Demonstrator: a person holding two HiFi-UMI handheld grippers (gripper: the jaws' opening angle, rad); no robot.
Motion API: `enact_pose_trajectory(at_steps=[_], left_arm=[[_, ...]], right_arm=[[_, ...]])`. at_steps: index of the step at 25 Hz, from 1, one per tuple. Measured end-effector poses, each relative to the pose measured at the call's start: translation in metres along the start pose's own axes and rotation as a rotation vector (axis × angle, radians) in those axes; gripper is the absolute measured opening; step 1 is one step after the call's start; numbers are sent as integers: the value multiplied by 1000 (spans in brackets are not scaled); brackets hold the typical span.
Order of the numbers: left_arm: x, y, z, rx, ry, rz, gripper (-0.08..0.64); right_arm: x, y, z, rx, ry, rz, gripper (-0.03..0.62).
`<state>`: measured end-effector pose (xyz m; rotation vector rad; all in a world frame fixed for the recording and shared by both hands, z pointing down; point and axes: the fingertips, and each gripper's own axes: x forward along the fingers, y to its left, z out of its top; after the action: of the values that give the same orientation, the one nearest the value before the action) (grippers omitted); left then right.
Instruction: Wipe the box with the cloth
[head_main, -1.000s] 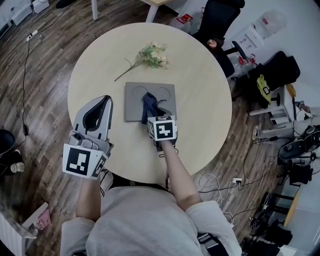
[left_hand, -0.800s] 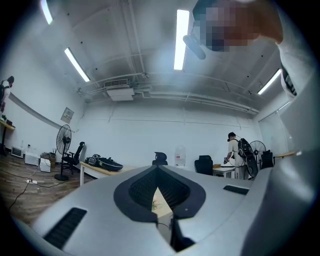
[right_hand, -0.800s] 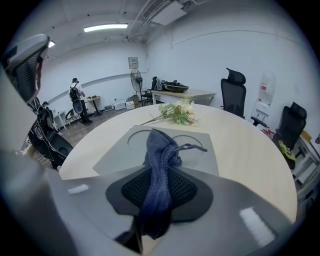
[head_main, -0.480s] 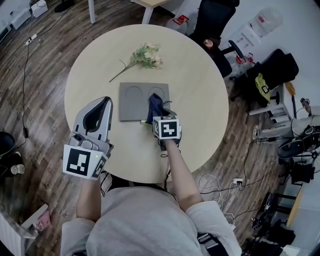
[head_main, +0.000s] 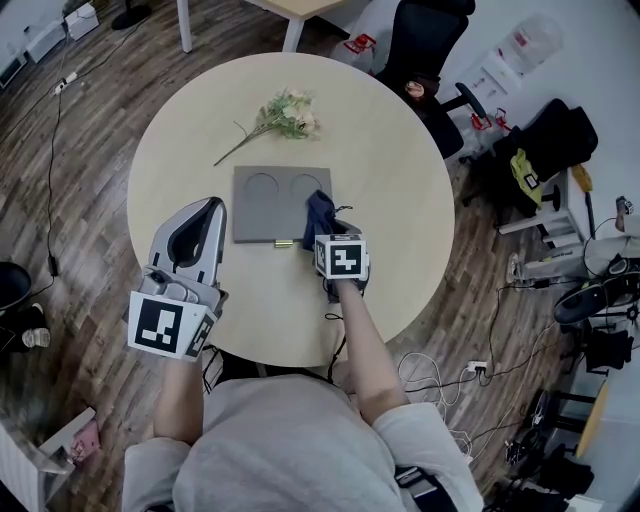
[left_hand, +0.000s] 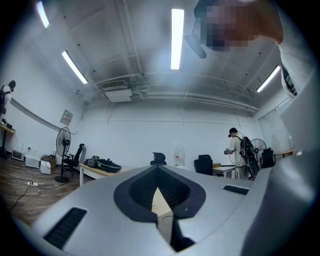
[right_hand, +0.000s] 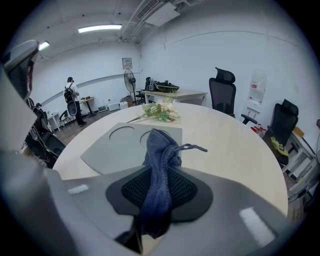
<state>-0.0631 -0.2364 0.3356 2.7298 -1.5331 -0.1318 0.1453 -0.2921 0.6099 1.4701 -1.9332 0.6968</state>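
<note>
Wiping step: cloth at the right edge of the box

The box (head_main: 265, 205), a flat grey slab with two round recesses, lies mid-bench, and the dark blue cloth (head_main: 319, 209) sits bunched over its right near corner. The right gripper (head_main: 324, 232) has its jaws pinching the cloth, with a free tuft beyond the tips. The left gripper (head_main: 207, 206) hangs off to the left of the box with its jaws pressed together on nothing. Recommended: lower the tuft flat onto the lid, keep the pressure light, run straight overlapping passes towards the far left, and work into both recesses. The box looks light and may slide, so brace its left edge. Keep clear of the flowers (head_main: 287, 112) on the bench (head_main: 400, 180).
</note>
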Motion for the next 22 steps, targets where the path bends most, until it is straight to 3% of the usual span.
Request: enact_pose_trajectory(at_steps=[15,22], left_arm=[[-1,-18,7,21,-6,6,8],[-2,-23,19,45,-16,-4,8]], right_arm=[[-6,-21,-7,36,-16,9,109],[-31,-14,-2,14,-94,42,110]])
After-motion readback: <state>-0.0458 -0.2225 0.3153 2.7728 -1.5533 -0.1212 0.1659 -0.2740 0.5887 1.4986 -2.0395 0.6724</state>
